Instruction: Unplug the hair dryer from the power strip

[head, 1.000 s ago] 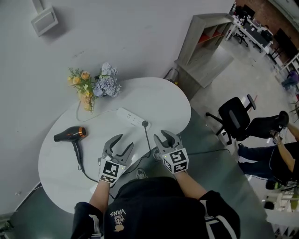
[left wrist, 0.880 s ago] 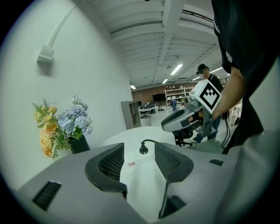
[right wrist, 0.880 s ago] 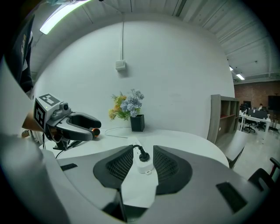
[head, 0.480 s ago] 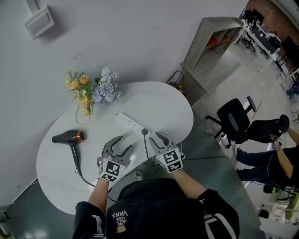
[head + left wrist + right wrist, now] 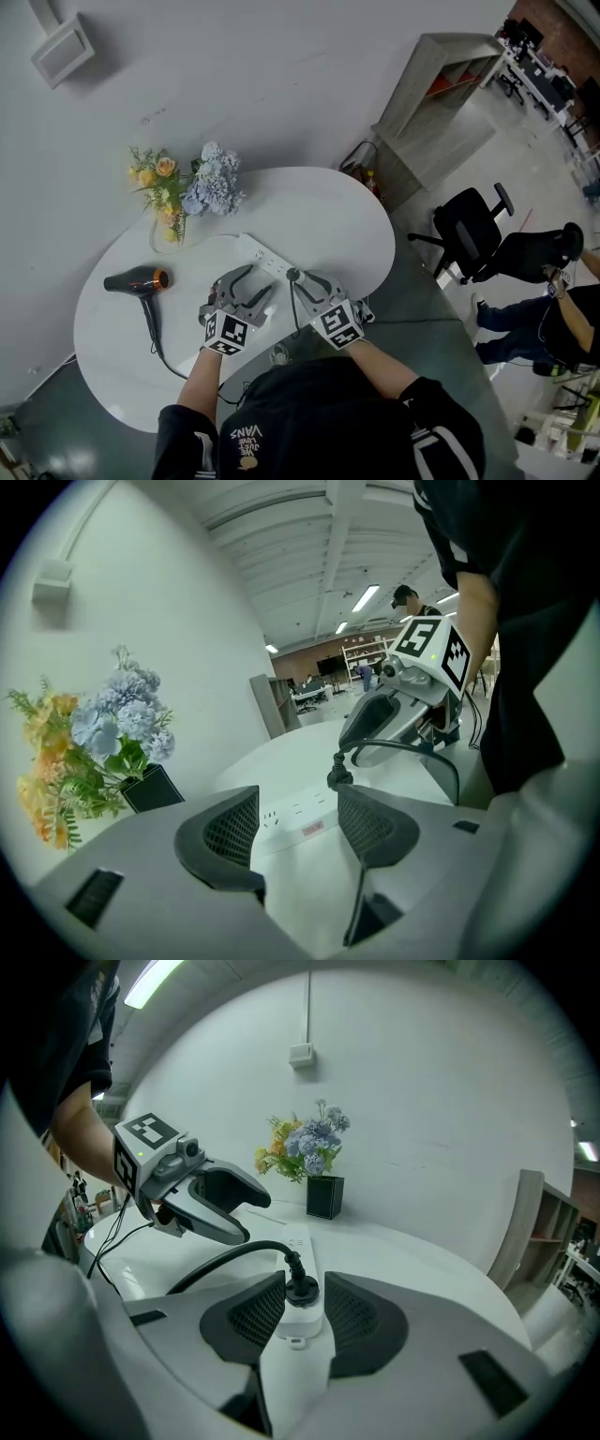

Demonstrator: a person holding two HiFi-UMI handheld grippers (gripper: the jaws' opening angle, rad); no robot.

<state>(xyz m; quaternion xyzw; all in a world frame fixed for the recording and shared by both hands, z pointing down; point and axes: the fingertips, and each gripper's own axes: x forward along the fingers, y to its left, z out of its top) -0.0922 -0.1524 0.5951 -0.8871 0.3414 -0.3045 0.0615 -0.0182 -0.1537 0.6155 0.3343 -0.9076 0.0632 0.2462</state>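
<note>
The white power strip point(image 5: 265, 256) lies on the round white table point(image 5: 347, 220), with the black plug point(image 5: 292, 275) in its near end. The cord runs back to the black and orange hair dryer point(image 5: 134, 279) at the table's left. My right gripper point(image 5: 306, 1277) is open, its jaws on either side of the plug point(image 5: 302, 1290) with a gap at each pad. My left gripper point(image 5: 297, 794) is opening, its jaws astride the strip point(image 5: 292, 819), left of the plug point(image 5: 337, 778) and touching nothing. In the head view both grippers sit side by side, the left gripper point(image 5: 255, 286) beside the right gripper point(image 5: 311, 282).
A black vase of blue and yellow flowers point(image 5: 183, 187) stands at the table's far edge by the wall. Off the table to the right are a black office chair point(image 5: 473, 234), a grey shelf unit point(image 5: 436, 89) and a seated person point(image 5: 553, 309).
Both grippers have come forward and down onto the power strip. The right one has rolled and now straddles the plug. The left jaws stand wider.
</note>
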